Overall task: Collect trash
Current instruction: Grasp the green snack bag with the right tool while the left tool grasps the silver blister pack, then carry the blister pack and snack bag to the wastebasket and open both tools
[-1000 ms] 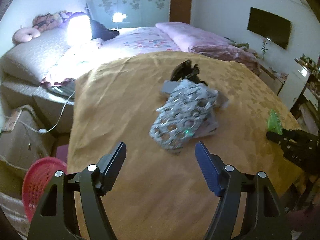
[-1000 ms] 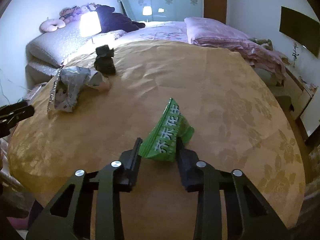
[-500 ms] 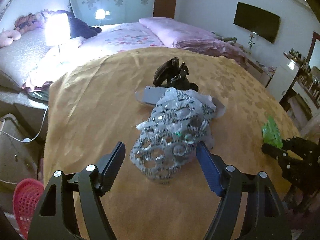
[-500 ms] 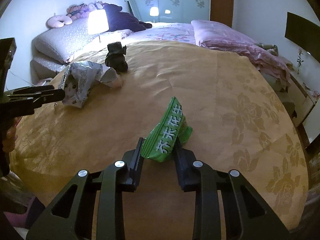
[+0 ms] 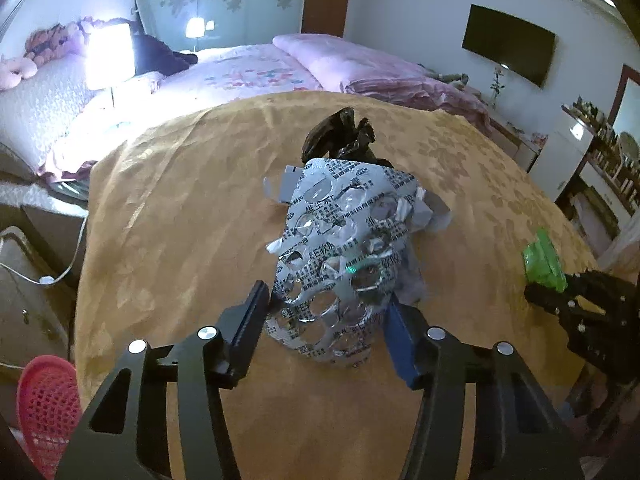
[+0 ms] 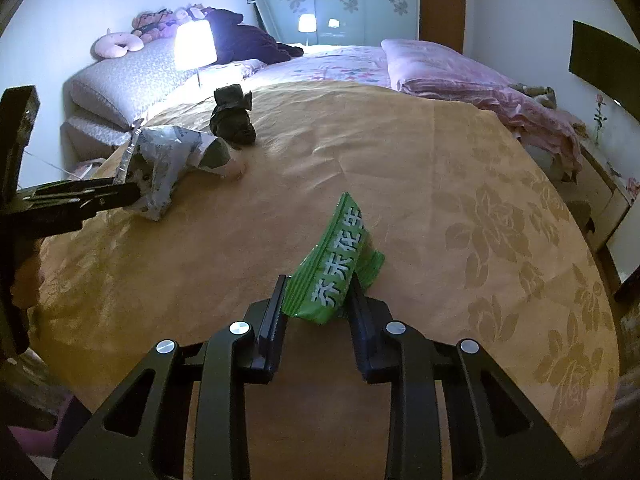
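Observation:
A crumpled silver blister pack [image 5: 340, 264] lies on the round table's gold cloth [image 5: 168, 216]. My left gripper [image 5: 328, 320] has closed its fingers against the pack's near end; the pack fills the gap between them. It also shows in the right wrist view [image 6: 160, 164], with the left gripper [image 6: 120, 196] at its edge. My right gripper [image 6: 318, 300] is shut on a green snack wrapper [image 6: 336, 268], also seen in the left wrist view [image 5: 544, 260]. A crumpled black bag [image 5: 340, 136] lies just beyond the pack, and it shows in the right wrist view [image 6: 232, 120].
A red mesh basket [image 5: 44, 408] sits on the floor left of the table. A grey paper scrap [image 5: 280, 188] lies under the pack. A bed [image 5: 256, 72], a lit lamp [image 5: 108, 56] and shelves [image 5: 600, 168] surround the table.
My left gripper moved forward to the blister pack and closed its fingers onto it. My right gripper kept hold of the green wrapper and barely moved.

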`<action>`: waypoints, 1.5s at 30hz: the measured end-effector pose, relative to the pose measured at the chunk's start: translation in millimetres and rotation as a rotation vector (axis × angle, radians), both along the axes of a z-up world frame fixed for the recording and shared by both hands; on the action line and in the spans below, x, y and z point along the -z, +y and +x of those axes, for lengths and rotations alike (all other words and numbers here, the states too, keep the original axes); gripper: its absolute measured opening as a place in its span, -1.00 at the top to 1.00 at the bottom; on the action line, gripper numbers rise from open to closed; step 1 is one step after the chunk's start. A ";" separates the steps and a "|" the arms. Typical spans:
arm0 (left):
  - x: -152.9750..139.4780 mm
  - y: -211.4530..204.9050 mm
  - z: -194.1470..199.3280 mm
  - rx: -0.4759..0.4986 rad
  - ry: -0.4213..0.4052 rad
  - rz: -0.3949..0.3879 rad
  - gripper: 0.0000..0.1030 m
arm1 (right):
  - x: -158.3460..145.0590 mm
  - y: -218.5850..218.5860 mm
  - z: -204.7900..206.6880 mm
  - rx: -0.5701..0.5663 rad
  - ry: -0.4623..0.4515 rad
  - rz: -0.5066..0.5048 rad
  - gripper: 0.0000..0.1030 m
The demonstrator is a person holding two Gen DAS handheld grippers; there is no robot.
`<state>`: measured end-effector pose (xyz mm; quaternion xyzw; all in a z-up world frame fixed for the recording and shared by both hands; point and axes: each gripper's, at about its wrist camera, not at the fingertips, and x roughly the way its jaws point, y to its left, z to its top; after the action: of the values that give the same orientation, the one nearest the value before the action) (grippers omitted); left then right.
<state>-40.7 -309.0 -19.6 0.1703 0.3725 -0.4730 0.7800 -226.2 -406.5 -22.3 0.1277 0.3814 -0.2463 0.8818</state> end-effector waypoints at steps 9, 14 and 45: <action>-8.5 30.5 -9.7 -0.031 0.004 -0.017 0.02 | -1.3 11.1 0.3 -0.025 0.000 0.012 0.46; -16.0 52.5 -17.3 -0.053 -0.026 -0.012 0.03 | -4.8 26.0 6.7 -0.069 -0.006 0.018 0.47; -9.4 133.4 -17.5 -0.236 -0.024 -0.005 0.03 | -19.3 111.0 66.9 -0.317 -0.024 0.040 0.49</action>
<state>-58.2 -175.6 -10.2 0.1292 0.3794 -0.3766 0.8352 -159.3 -295.5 -3.1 0.0866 0.3912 -0.0950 0.9113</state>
